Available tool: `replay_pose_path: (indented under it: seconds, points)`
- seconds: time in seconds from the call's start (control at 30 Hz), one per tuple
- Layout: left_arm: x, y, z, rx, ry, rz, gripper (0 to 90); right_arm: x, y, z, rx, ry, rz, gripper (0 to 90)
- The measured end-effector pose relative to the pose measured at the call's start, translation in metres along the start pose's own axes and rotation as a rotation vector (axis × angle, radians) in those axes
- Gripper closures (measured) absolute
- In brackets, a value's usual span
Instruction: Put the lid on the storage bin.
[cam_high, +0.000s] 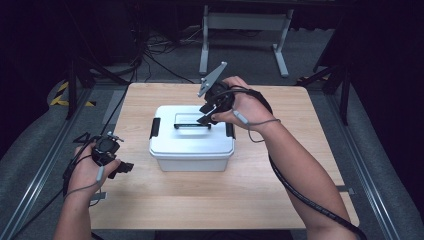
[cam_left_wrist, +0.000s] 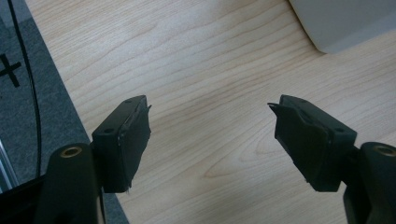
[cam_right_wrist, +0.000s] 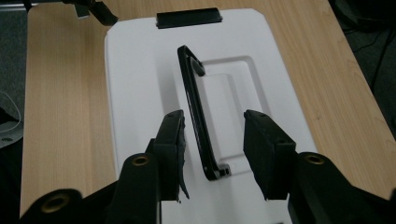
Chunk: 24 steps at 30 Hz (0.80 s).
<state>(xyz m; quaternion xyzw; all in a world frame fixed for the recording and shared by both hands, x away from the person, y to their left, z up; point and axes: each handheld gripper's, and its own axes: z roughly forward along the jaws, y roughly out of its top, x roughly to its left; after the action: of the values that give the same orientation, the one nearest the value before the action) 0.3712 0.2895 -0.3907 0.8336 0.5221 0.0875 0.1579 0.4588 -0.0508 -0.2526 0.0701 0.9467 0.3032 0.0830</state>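
A white plastic box with a lid stands in the middle of the wooden table. A black carry handle sits on the lid, and black latches sit at both ends. My right gripper hovers over the lid's right part, pointing down. In the right gripper view its jaws are open with the raised handle between them, close to the left pad and not pressed by either. My left gripper rests near the table's left edge, open over bare wood, a short way left of the box.
The end latch lies at the far end of the lid. Grey floor with a cable borders the table's left edge. A metal table frame and loose cables stand beyond the far edge.
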Motion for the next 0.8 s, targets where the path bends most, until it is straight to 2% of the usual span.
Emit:
replay_pose_path:
  seconds: [0.27,0.5,0.57,0.8]
  points:
    - [-0.004,0.004,0.001,-0.005,-0.004,-0.004,27.2,-0.001,-0.037,-0.036,-0.035,-0.094,0.124,56.8]
    - [-0.003,0.006,0.000,-0.001,0.002,0.005,27.2,-0.004,-0.073,-0.063,-0.042,-0.144,0.186,56.6]
    - [-0.003,0.006,0.000,-0.007,-0.003,-0.007,27.2,-0.005,-0.083,-0.069,-0.035,-0.159,0.205,56.2]
    - [-0.002,0.005,-0.001,-0.011,0.002,-0.009,27.2,-0.007,-0.112,-0.082,-0.029,-0.193,0.260,54.0]
